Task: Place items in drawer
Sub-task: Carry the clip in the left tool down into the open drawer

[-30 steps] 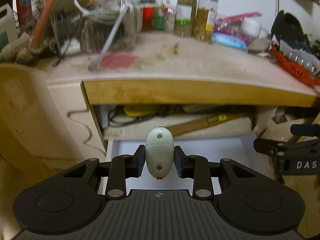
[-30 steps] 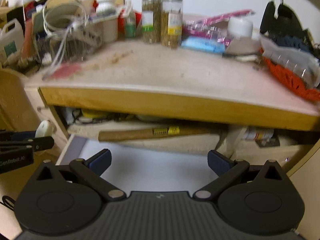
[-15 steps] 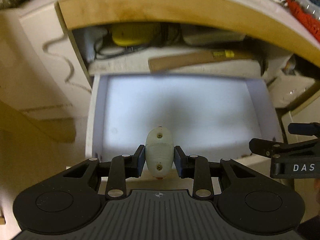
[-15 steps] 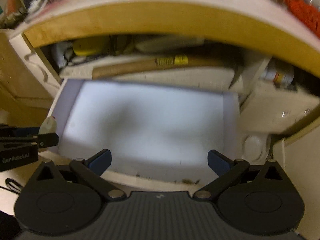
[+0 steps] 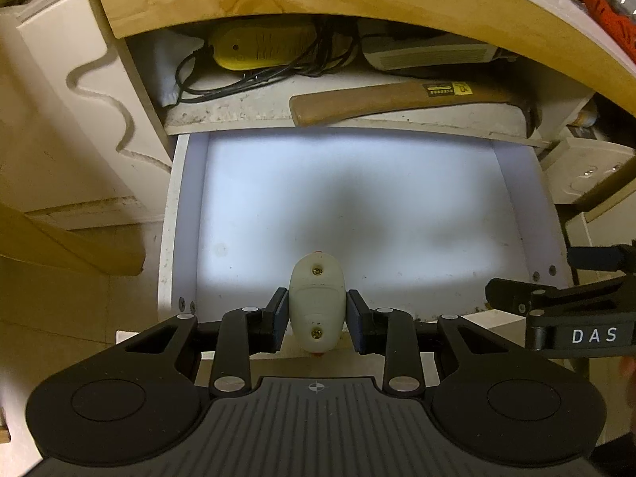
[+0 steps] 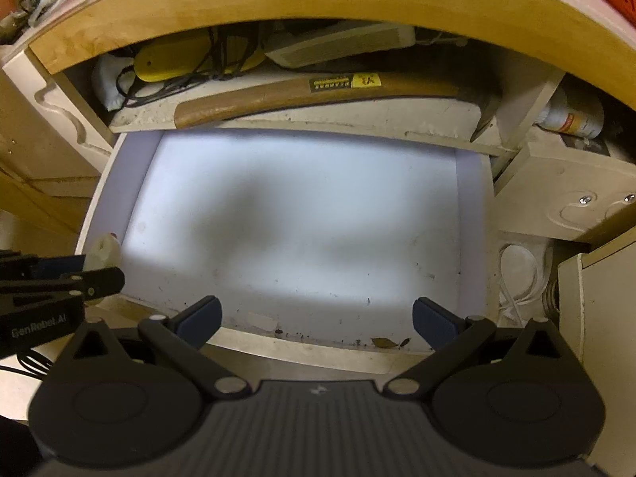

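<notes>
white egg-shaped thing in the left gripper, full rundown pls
The small off-white, egg-shaped plastic item shows two brass-coloured screws, a moulded panel between them, and red tips at both ends. The left gripper is shut on it, dark pads pressing its two sides. It hangs over the near left corner of the open white drawer, touching nothing else.

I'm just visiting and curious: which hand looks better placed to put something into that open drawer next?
Left. The left gripper holds the pale oval object above the white drawer; the right gripper is open, with nothing in it.

White drawer [image 5: 520, 214], pale grey-green egg-shaped item [image 5: 317, 302], tan hammer handle [image 5: 381, 101]
</notes>
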{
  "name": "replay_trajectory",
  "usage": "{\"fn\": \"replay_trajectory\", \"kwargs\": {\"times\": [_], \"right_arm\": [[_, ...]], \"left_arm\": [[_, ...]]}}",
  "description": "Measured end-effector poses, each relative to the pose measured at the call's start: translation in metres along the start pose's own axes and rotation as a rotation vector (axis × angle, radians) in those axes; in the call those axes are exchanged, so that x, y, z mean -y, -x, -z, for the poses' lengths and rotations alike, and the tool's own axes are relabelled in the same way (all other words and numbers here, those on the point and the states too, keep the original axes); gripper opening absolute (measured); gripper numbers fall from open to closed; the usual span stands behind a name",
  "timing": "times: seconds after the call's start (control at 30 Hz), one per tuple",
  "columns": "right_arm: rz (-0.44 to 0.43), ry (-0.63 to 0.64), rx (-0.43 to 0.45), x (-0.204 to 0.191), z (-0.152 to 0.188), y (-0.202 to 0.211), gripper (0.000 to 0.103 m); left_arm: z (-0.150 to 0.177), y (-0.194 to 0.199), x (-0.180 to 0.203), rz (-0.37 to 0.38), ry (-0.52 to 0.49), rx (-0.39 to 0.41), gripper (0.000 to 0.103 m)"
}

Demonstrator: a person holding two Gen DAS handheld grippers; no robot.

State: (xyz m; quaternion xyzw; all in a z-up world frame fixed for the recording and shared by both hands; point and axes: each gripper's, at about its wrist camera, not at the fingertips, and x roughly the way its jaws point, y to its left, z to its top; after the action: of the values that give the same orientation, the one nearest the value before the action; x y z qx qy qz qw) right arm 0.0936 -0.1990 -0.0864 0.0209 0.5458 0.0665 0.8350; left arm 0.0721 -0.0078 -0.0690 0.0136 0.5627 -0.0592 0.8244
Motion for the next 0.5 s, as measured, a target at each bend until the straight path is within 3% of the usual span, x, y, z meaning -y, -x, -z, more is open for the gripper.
{"fn": "replay_trajectory", "kwargs": {"times": [0.33, 0.5], "right_arm": [[0.005, -0.013, -0.047, 0.001, 0.001, -0.017, 0.103], [0.006, -0.012, -0.065, 0.006, -0.025, -0.031, 0.103]], "left_arm": [[-0.015, -0.034, 0.002, -0.007, 0.006, -0.058, 0.030], [-0.020, -0.050, 0.002, -0.014, 0.000, -0.079, 0.030]]}}
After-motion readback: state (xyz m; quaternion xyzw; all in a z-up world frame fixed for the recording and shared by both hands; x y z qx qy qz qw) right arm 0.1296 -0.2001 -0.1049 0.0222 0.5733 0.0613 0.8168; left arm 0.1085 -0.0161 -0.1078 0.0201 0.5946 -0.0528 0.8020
